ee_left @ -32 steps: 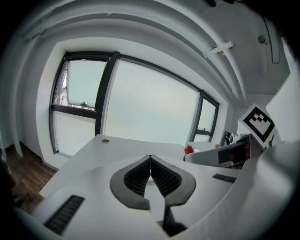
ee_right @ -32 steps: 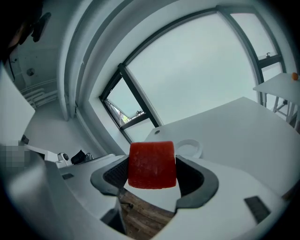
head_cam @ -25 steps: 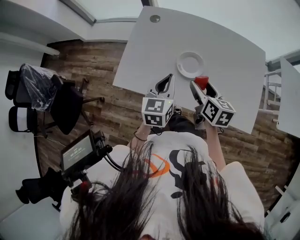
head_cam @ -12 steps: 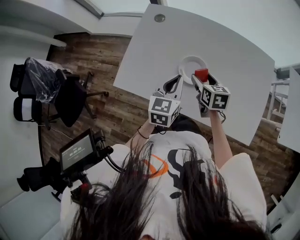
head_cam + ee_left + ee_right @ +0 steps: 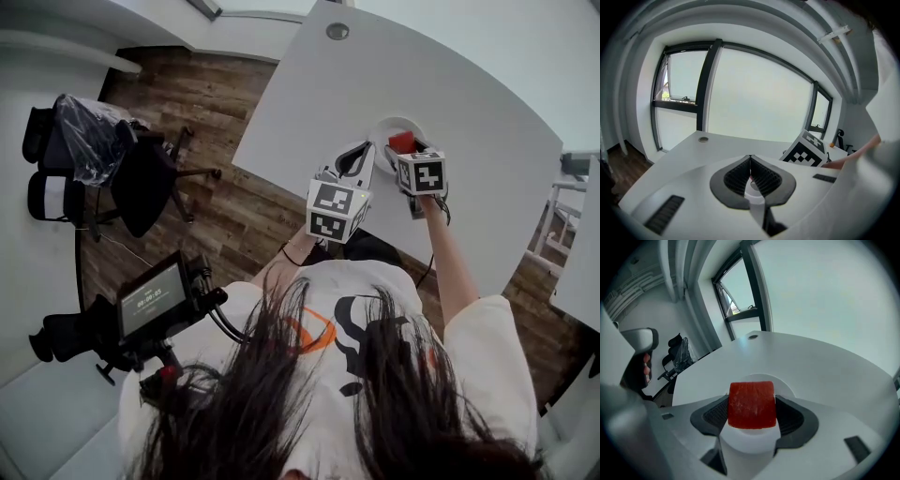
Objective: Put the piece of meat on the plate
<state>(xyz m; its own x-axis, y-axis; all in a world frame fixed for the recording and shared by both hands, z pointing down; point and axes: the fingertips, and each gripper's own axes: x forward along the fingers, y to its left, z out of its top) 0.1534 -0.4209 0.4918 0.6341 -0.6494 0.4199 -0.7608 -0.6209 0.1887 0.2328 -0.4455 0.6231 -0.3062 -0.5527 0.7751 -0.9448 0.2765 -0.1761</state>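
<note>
A red block of meat (image 5: pixel 752 405) sits clamped between the jaws of my right gripper (image 5: pixel 752 413), which is shut on it. In the head view the meat (image 5: pixel 402 142) hangs right over the white plate (image 5: pixel 382 128) on the white table (image 5: pixel 469 112). The plate's rim (image 5: pixel 785 385) shows just behind and under the meat in the right gripper view. My left gripper (image 5: pixel 354 159) hovers just left of the plate, its jaws closed together on nothing (image 5: pixel 750 174).
The white table's near edge (image 5: pixel 281 178) runs over a wooden floor. A round grommet (image 5: pixel 337 31) lies at the table's far side. Black office chairs (image 5: pixel 103 169) stand to the left. A second table (image 5: pixel 577 253) is at the right.
Both grippers have moved forward over the table. The right one has carried the meat from short of the plate to directly above it.
</note>
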